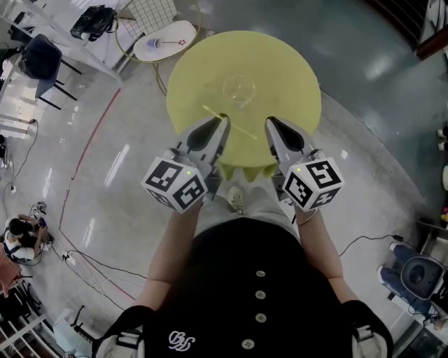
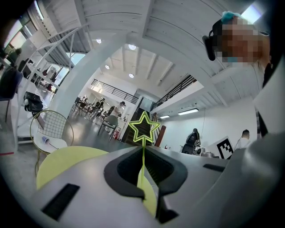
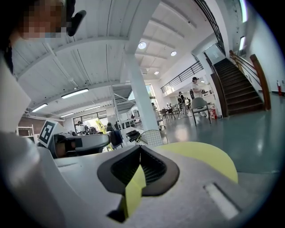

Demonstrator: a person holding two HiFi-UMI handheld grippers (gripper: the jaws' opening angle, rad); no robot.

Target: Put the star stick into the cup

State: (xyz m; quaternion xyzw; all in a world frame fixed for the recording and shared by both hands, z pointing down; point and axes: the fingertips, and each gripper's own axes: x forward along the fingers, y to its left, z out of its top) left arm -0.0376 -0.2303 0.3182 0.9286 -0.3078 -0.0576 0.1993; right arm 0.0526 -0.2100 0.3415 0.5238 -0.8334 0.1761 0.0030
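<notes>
A thin yellow-green star stick lies level across the tips of my left gripper, which is shut on its shaft. In the left gripper view the outlined star stands upright just beyond the closed jaws of the left gripper. A clear cup stands upright near the middle of the round yellow table, a little ahead of both grippers. My right gripper hovers over the table's near edge, shut, holding nothing. Only yellow tabletop shows under the right gripper.
A small white side table with a wire-backed chair stands beyond the yellow table at the upper left. A dark chair and floor cables are to the left. People stand far off in the hall.
</notes>
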